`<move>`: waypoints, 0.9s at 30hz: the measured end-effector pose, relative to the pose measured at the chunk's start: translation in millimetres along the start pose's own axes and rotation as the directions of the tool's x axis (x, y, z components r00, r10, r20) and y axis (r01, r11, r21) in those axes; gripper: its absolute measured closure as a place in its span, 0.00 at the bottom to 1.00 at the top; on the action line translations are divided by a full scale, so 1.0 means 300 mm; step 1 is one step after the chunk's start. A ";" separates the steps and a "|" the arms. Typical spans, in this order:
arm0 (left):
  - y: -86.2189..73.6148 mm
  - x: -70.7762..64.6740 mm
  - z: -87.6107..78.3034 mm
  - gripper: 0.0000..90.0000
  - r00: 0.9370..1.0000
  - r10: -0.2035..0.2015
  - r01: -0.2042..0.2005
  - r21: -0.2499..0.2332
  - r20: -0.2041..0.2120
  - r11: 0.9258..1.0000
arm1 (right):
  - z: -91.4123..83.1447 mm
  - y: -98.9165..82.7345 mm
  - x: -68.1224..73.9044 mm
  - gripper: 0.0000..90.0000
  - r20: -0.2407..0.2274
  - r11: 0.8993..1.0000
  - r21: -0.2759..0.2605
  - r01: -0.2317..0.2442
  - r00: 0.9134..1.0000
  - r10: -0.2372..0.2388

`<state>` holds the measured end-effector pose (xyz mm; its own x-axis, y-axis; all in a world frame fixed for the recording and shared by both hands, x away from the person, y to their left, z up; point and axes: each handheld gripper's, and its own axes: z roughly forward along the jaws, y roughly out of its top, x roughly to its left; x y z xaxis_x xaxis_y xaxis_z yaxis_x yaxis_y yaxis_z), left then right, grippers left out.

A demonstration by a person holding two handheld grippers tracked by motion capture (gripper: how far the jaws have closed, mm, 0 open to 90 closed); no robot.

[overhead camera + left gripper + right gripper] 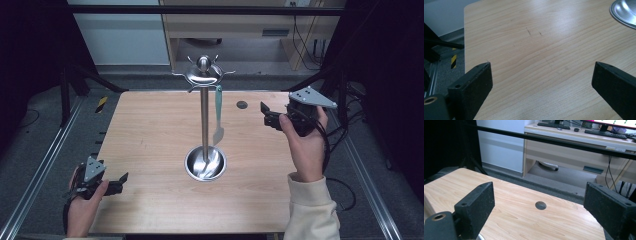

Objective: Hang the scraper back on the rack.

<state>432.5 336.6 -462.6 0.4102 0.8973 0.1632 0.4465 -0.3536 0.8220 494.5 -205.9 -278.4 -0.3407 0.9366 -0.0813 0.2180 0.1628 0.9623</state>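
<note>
Two hand-held grippers, both with jaws standing wide apart, nothing between them.

Left gripper [121, 180]: sitting low at about 8 o'clock, gripped by the left hand [82, 207] coming in from 7 o'clock, and pointing toward 3 o'clock. Right gripper [263, 111]: hanging at about 2 o'clock, carried by the right hand [305, 145], whose cream sleeve [311, 210] is entering from 5 o'clock; it is pointing toward 9 o'clock, its grey plate facing up.
</note>
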 end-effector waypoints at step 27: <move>0.001 -0.001 -0.001 0.03 1.000 -0.005 0.005 -0.006 -0.004 1.000 | 0.061 -0.169 -0.070 0.11 0.044 0.995 0.101 -0.027 0.999 0.023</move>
<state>432.2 336.4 -462.1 0.4051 0.8999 0.1614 0.4432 -0.3477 0.8262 507.3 -228.3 -330.1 -0.2951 0.9529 -0.0704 0.3183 0.1676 0.9331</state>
